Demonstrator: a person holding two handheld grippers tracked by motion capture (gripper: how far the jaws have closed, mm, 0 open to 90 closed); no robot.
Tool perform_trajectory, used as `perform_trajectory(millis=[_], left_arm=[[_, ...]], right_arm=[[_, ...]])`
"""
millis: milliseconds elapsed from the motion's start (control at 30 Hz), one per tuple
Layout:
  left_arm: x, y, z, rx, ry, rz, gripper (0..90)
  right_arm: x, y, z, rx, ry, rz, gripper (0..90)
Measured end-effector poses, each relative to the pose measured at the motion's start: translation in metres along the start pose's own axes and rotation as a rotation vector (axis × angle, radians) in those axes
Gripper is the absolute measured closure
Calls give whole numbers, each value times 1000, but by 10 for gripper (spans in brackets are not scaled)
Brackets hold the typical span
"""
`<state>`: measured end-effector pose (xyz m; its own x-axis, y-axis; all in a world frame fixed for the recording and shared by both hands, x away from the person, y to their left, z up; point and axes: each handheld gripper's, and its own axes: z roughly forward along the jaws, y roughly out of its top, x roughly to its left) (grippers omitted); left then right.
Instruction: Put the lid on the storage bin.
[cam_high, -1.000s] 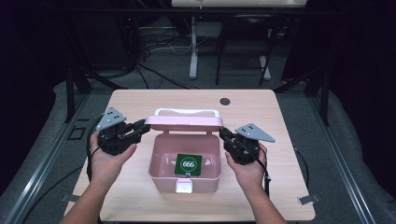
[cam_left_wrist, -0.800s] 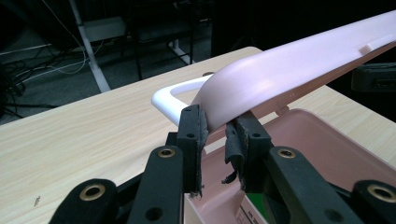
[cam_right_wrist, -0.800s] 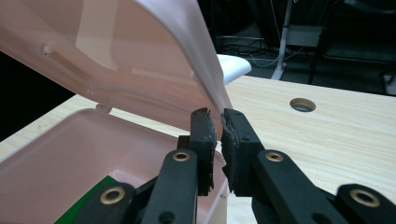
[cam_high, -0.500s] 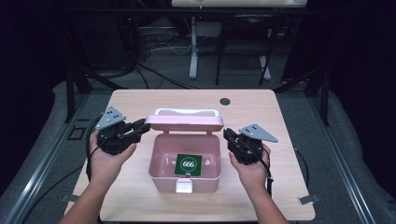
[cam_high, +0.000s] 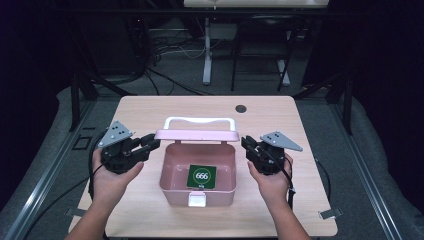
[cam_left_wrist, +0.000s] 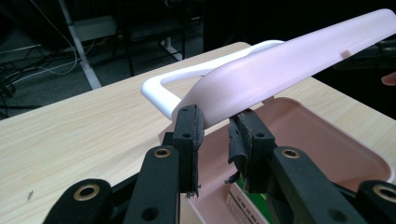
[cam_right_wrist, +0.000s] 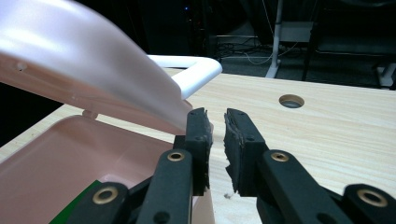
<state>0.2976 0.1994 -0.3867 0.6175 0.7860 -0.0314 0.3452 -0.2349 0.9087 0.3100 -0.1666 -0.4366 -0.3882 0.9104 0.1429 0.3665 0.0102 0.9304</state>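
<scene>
A pink box (cam_high: 198, 172) sat mid-counter (cam_high: 150, 107), its lid (cam_high: 196, 134) raised with the white handle (cam_high: 199, 120) behind, a green "666" card (cam_high: 202, 176) inside. The left tongs (cam_left_wrist: 215, 122) were slightly parted at the lid's corner, gripping nothing; the right tongs (cam_right_wrist: 217, 122), nearly closed and empty, sat beside the lid's other end

From my seat the table (cam_high: 150, 112) reads as pale wood-grain laminate, matt, with a dark round grommet hole (cam_high: 241, 108) near its far edge. The box (cam_high: 172, 192) looks like smooth pink plastic with a soft sheen; its raised lid (cam_left_wrist: 289, 65) is the same, and the handle (cam_high: 199, 120) is glossier white plastic. Inside I see a green printed card (cam_high: 202, 176), paper-like. The left gripper (cam_left_wrist: 215, 140) and right gripper (cam_right_wrist: 217, 140) are matt black plastic with brass-coloured rivets and rough, frayed rubbery pads (cam_left_wrist: 240, 140).
</scene>
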Motion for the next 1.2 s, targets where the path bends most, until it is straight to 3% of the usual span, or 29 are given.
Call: perform_trajectory(millis=[333, 1200], left_arm=[[-3, -9, -7, 7, -24, -7, 712], [-10, -31, -15, 8, -49, -5, 706]], right_arm=[[-4, 2, 0, 11, 27, 16, 706], [-7, 4, -1, 15, 39, 30, 640]])
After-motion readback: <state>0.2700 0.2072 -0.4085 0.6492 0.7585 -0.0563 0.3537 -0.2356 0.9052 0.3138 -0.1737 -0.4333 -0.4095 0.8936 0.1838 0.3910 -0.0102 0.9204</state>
